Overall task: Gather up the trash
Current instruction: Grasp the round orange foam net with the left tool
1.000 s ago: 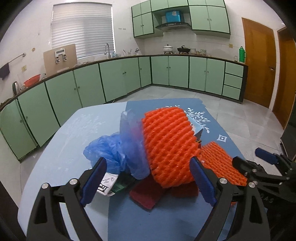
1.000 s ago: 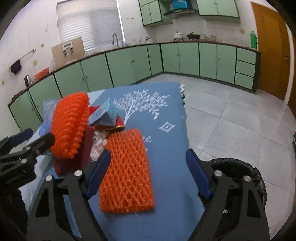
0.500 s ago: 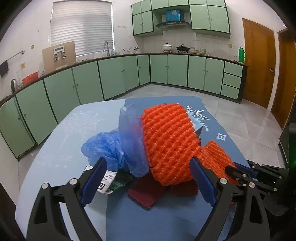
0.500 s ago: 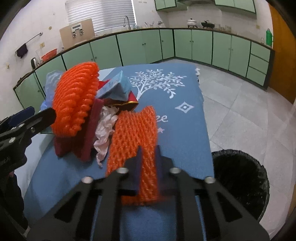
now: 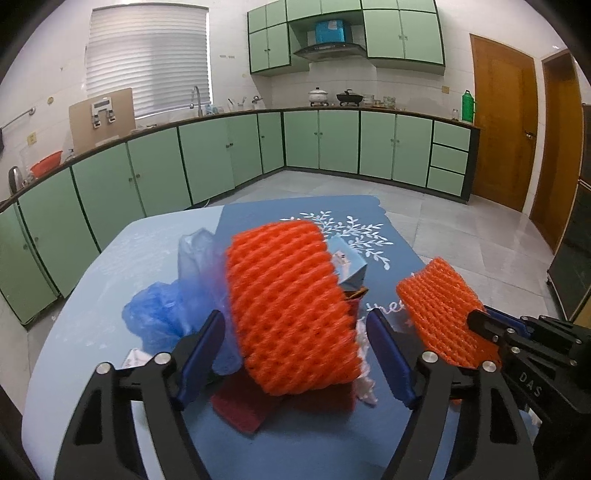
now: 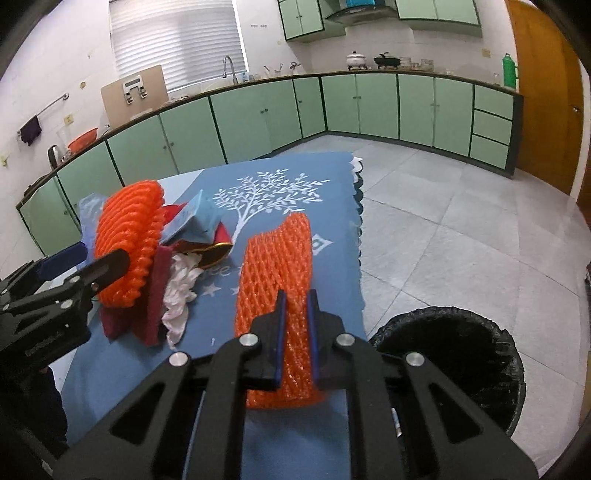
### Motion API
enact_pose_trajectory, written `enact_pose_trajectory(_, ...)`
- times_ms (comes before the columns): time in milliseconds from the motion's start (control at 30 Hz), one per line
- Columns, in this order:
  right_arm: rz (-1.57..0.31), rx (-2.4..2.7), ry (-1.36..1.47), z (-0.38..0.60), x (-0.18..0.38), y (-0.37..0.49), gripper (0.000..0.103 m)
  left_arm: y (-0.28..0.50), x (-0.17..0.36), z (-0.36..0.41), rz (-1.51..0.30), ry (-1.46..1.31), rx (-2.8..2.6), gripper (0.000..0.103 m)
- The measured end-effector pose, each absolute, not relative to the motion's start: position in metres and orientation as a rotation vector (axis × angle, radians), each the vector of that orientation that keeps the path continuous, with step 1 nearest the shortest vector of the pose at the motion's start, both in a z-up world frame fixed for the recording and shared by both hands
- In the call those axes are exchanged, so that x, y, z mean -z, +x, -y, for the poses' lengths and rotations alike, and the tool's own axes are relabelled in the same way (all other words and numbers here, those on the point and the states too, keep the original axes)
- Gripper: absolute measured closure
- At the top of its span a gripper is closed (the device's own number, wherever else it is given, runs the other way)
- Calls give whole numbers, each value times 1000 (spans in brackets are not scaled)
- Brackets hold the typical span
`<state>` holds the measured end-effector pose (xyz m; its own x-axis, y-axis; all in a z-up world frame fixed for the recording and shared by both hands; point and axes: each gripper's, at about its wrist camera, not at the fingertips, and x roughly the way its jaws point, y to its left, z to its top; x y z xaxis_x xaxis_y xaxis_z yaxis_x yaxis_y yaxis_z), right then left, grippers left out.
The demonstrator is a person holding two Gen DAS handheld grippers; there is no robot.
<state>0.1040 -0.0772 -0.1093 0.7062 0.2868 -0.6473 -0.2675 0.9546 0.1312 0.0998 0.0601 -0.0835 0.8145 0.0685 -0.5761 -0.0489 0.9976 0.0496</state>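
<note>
Closing around the big orange foam net [image 5: 291,314] on the worktop [image 5: 92,295], the left gripper [image 5: 295,354] has just been narrowing, fingers not yet pressing. Rightward, the right gripper [image 6: 295,321] is clenched on a flat foam net [image 6: 277,266], lifted. Next likely: carry it to the bin [image 6: 443,354], seen only by the right camera.

This is a home kitchen. Green cabinets [image 5: 207,162] run under a dark counter [image 5: 369,109] along the far and left walls, with matching wall cupboards [image 5: 402,33] above. A range hood [image 5: 328,50] hangs over a pot [image 5: 318,95] and a wok [image 5: 349,97] on the far counter. A tap [image 5: 195,96] stands below a blinded window [image 5: 147,62] at far left. Wooden doors [image 5: 502,122] close the right side, and the floor [image 6: 443,206] is pale tile.
</note>
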Motion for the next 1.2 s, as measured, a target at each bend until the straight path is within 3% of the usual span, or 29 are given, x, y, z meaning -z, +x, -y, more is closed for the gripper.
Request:
enact_pose_trajectory(67, -722, -306, 29, 79, 109, 105, 93, 104, 85, -55, -620, 40, -62, 32)
enact_pose_trajectory(200, -721, -306, 33, 81, 109, 107, 93, 113, 92, -49, -655, 43, -52, 53)
enact_pose_trajectory(333, -720, -301, 34, 82, 108, 105, 93, 110, 90, -49, -645, 53, -95, 53)
enact_pose_trajectory(467, -721, -297, 40, 83, 108, 105, 93, 92, 77, -43, -575, 88, -127, 31)
enact_pose_trajectory(633, -718, -295, 40, 83, 108, 104, 93, 80, 67, -35, -534, 85, -85, 29)
enact_pose_trajectory(767, -712, -284, 40, 86, 106, 102, 93, 85, 71, -30, -550, 76, -55, 35)
enact_pose_trajectory(1000, -715, -268, 47, 90, 108, 102, 93, 105, 90, -42, -614, 47, -109, 36)
enact_pose_trajectory(1200, -724, -270, 52, 86, 111, 105, 93, 115, 99, -54, -667, -15, -83, 61)
